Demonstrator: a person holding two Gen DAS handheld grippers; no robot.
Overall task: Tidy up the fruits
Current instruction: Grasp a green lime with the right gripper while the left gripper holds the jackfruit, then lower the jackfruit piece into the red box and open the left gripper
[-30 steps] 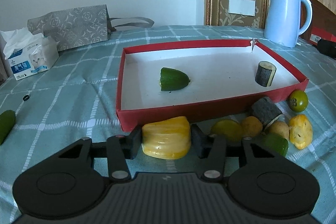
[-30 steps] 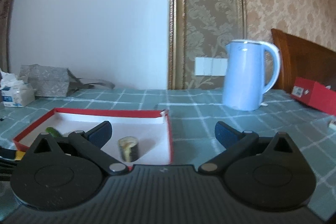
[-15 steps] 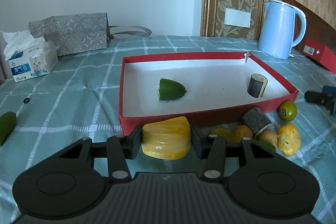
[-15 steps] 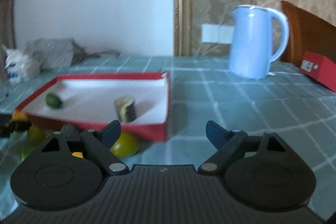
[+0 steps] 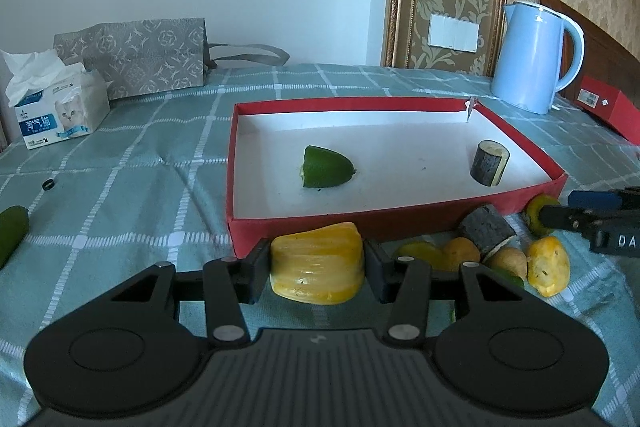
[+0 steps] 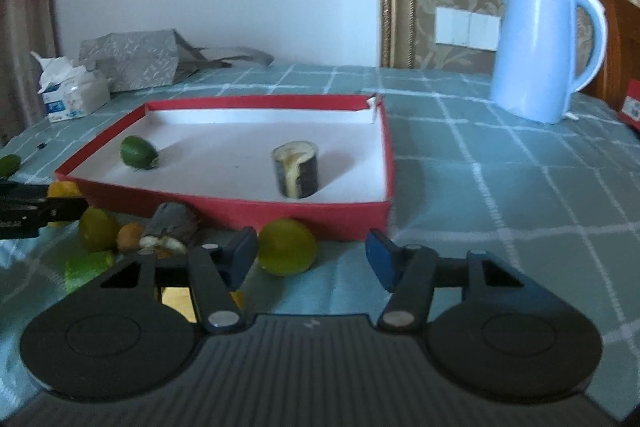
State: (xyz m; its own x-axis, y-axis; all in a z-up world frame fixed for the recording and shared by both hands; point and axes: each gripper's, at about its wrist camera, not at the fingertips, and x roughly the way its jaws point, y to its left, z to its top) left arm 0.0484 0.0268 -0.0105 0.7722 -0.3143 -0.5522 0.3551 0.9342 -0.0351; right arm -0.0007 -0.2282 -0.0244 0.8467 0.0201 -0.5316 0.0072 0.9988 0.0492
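My left gripper [image 5: 316, 273] is shut on a yellow fruit piece [image 5: 318, 277], low over the cloth just before the red tray [image 5: 400, 221]. The tray [image 6: 240, 209] holds a green fruit half [image 5: 326, 167] [image 6: 138, 151] and a dark-skinned cylinder piece [image 5: 489, 163] [image 6: 296, 169]. My right gripper [image 6: 310, 261] is closing around a round yellow-green fruit [image 6: 286, 247], which lies close to the left pad with the right pad still clear of it. From the left wrist view the right gripper [image 5: 560, 207] reaches in at that fruit [image 5: 538, 207].
A loose pile lies before the tray's right corner: a dark chunk [image 5: 484, 229], small brown fruits [image 5: 460, 253] and a yellow piece [image 5: 548, 265]. A blue kettle [image 5: 532, 59], red box [image 5: 608, 107], tissue box [image 5: 52, 111] and grey bag [image 5: 132, 55] stand behind. A green piece [image 5: 12, 231] lies far left.
The right gripper tipped down and sank toward the fruit pile before the tray, its jaws narrowing around the yellow-green fruit. It now shows in the left wrist view. The left gripper kept still.
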